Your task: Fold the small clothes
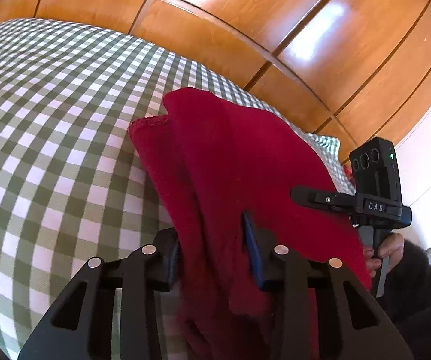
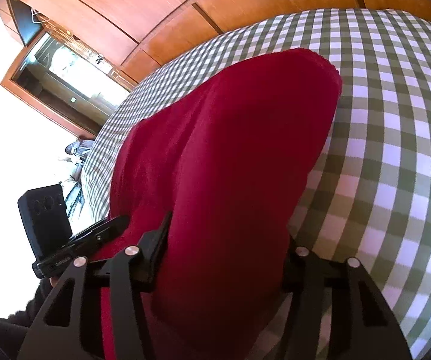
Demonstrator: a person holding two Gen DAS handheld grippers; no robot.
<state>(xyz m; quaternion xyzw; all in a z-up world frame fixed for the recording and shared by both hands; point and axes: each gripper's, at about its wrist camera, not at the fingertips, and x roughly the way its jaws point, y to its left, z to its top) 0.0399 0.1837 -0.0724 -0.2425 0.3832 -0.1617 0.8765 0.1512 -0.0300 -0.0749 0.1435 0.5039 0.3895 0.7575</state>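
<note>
1. While both grippers grip it, red cloth hangs bunched over green-and-white checked bedspread, near edge lifted off it, far end trailing onto the checks.
2. Left gripper: jaws narrow, clamped on a gathered fold of the red cloth; blue pad of right-side finger pressed against the fabric, left-side finger mostly covered by it.
3. Left wrist view: cloth runs from the jaws up and away, stitched hem corner showing at far left of the cloth, resting on the bedspread.
4. Right gripper: jaws at medium width, closed on a thick bundle of the red cloth; left-side finger visible against the fabric, right-side one almost fully hidden behind it.
5. Right wrist view: cloth fills the middle, rounded far end with hem lying on the checked bedspread.
6. Right gripper seen from left wrist view at right edge, fingers reaching into the cloth's right side; hand on its handle, dark sleeve behind.
7. Left gripper seen from right wrist view at near left, tip against the cloth's left side.
8. Wooden panelled wardrobe beyond the bed; bright window far left in right wrist view.
</note>
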